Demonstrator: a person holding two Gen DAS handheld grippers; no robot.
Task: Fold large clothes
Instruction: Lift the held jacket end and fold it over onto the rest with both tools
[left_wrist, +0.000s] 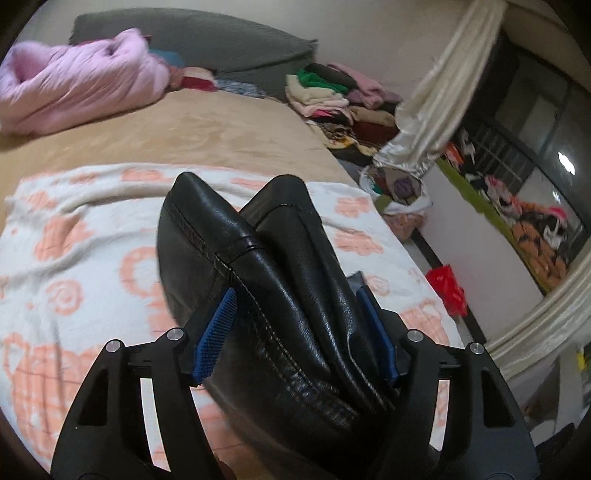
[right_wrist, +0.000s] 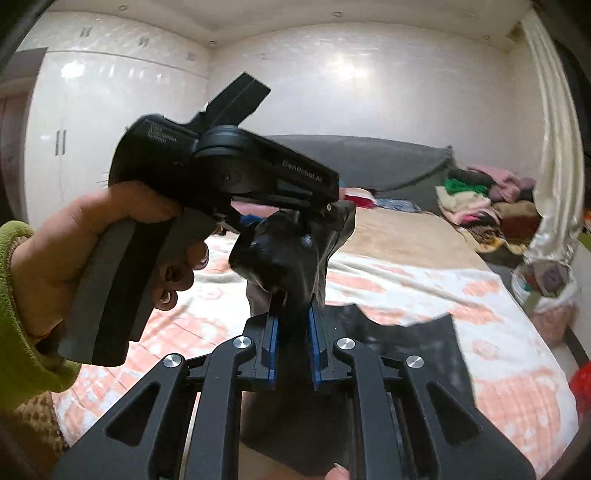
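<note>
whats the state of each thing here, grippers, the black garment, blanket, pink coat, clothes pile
left gripper: shut on the black leather garment
right gripper: shut on the same garment
black leather garment: bunched, lifted above the bed
patterned blanket: spread on the bed, wrinkled
pink coat: crumpled, unfolded
clothes pile: heaped at the far corner

Home bedroom, bed (left_wrist: 229, 129) with floral blanket (left_wrist: 74, 229), white wardrobe (right_wrist: 92, 129), cream curtains (left_wrist: 443, 81), piled clothes (left_wrist: 343, 99)

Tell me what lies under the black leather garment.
Under the black leather garment, gripped by both tongs, left and right, lies the white-and-orange patterned blanket. Whatever sits directly beneath its folds is hidden.
</note>
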